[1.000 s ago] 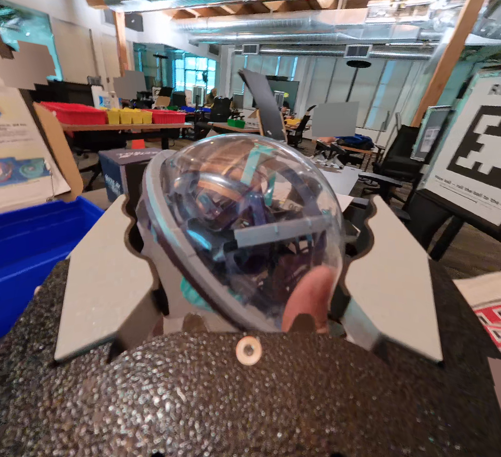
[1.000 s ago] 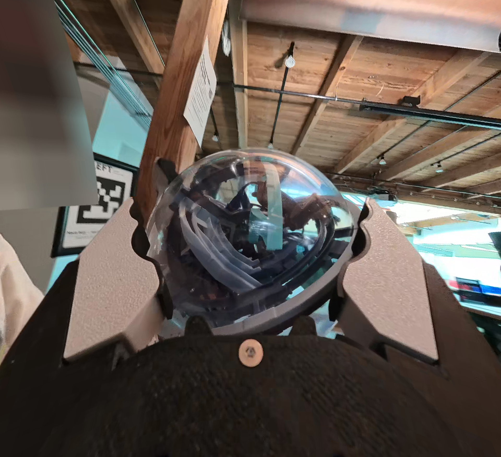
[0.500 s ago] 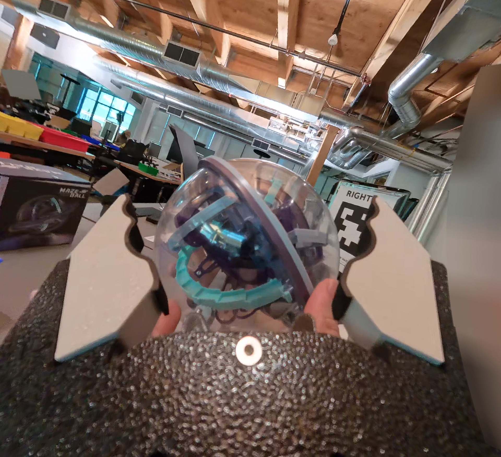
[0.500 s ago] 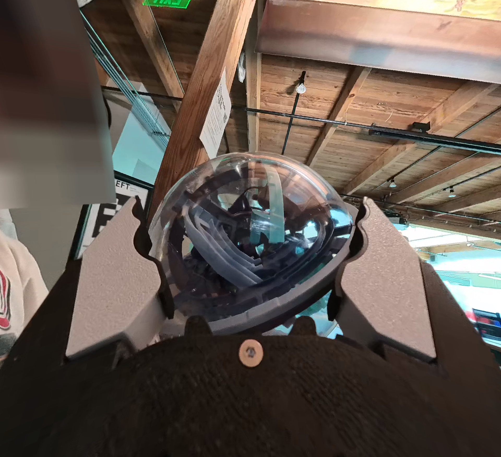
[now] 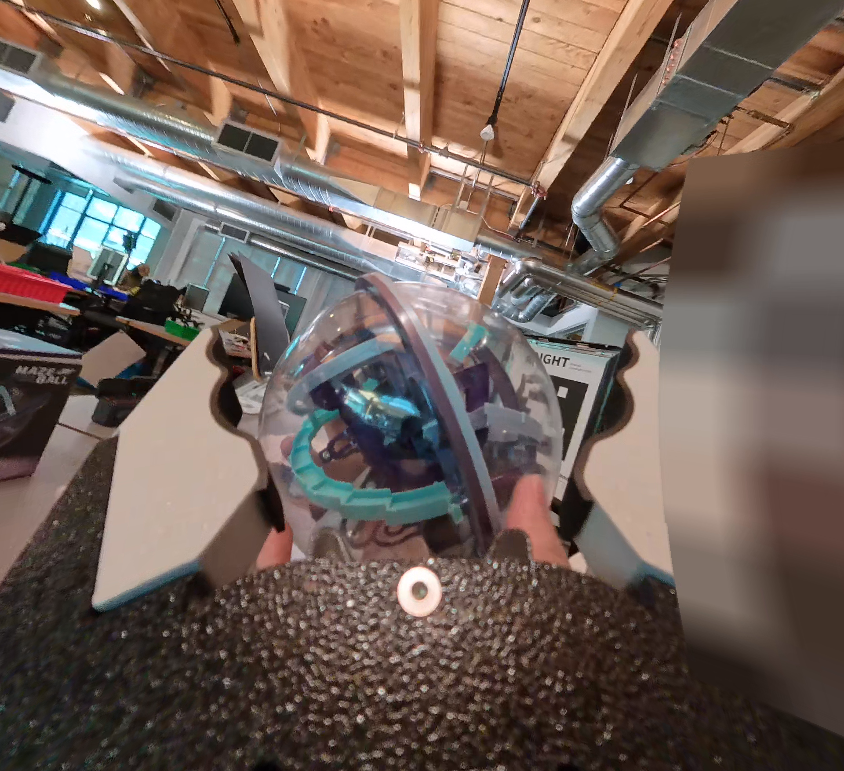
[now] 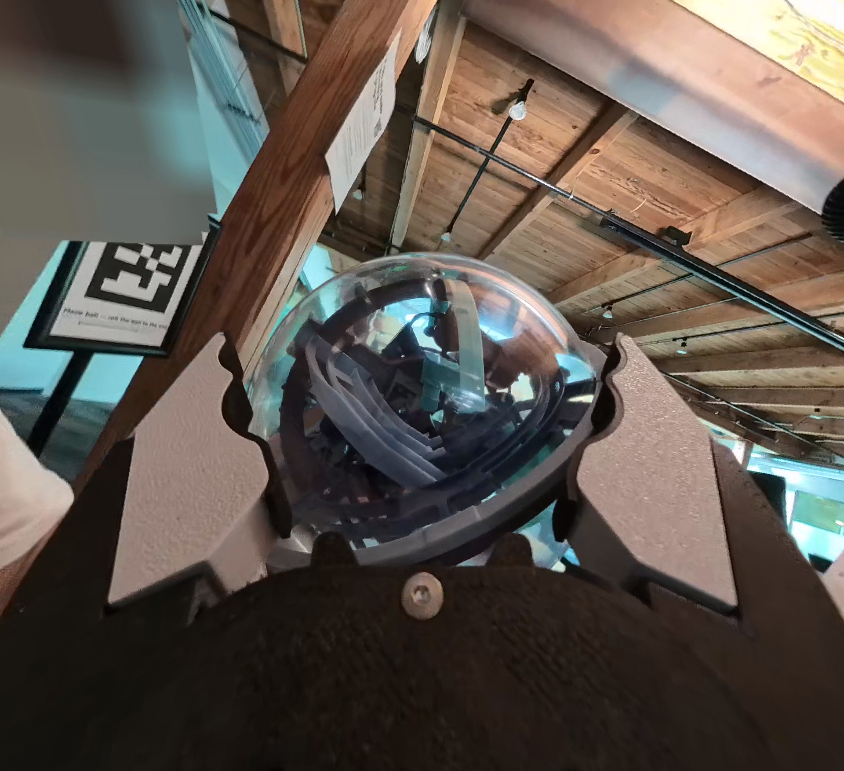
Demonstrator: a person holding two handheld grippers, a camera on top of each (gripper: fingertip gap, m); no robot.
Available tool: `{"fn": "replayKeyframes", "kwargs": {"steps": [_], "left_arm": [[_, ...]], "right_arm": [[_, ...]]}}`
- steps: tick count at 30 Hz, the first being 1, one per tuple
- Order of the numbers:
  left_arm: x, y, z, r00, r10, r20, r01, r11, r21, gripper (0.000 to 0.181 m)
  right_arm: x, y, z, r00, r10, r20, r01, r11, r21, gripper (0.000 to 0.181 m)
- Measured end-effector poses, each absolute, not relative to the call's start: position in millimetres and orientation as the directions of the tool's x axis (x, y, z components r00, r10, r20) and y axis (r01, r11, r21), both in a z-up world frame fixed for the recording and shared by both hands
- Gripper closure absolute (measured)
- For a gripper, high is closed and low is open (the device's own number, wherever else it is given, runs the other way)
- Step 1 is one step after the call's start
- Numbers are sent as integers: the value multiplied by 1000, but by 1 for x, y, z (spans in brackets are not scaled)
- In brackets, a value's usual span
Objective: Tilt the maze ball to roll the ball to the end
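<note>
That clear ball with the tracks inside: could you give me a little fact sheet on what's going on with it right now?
object: maze ball, a clear sphere with teal, grey and purple tracks inside
left gripper: both fingers set against the ball's sides
right gripper: both fingers set against the ball's sides
bare fingertips: press the ball's lower part in the left wrist view
camera aim: both look upward at a wooden ceiling
small ball inside: cannot pick it out
background: framed black-and-white marker sign

maze ball (image 5: 411, 420) tipped further upward, seam now steeper, wooden ceiling (image 5: 411, 41) filling more view
</note>
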State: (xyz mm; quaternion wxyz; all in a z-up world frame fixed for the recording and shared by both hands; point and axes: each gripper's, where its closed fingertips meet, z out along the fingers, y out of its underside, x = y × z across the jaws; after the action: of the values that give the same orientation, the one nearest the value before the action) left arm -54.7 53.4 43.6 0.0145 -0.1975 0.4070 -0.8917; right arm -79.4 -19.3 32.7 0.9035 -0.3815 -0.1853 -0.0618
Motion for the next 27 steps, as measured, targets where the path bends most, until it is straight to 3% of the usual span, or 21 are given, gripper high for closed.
{"fn": "replayKeyframes", "kwargs": {"steps": [3,4,7,12,21,27], "left_arm": [[-53,33,30,-928,-236,287,-109,-565,-818,24],[-56,27,29,-939,-241,246,-77,-549,-832,25],[-61,33,45,-949,-244,202,10,-660,-752,25],[-66,41,53,-966,-173,192,3,-750,-662,24],[-73,41,55,-908,-418,11,285,-637,-716,26],[-91,37,59,-913,-396,-100,346,-620,-705,26]], "right_arm": [[-93,-18,31,864,-3,503,385,649,-657,40],[-96,-17,31,844,-31,535,434,625,-649,35],[-100,-19,37,804,-129,580,530,596,-603,30],[-102,-27,47,817,-165,552,519,627,-581,35],[-80,-29,47,907,-82,412,349,693,-631,40],[-96,-36,51,882,-90,462,373,731,-571,40]]}}
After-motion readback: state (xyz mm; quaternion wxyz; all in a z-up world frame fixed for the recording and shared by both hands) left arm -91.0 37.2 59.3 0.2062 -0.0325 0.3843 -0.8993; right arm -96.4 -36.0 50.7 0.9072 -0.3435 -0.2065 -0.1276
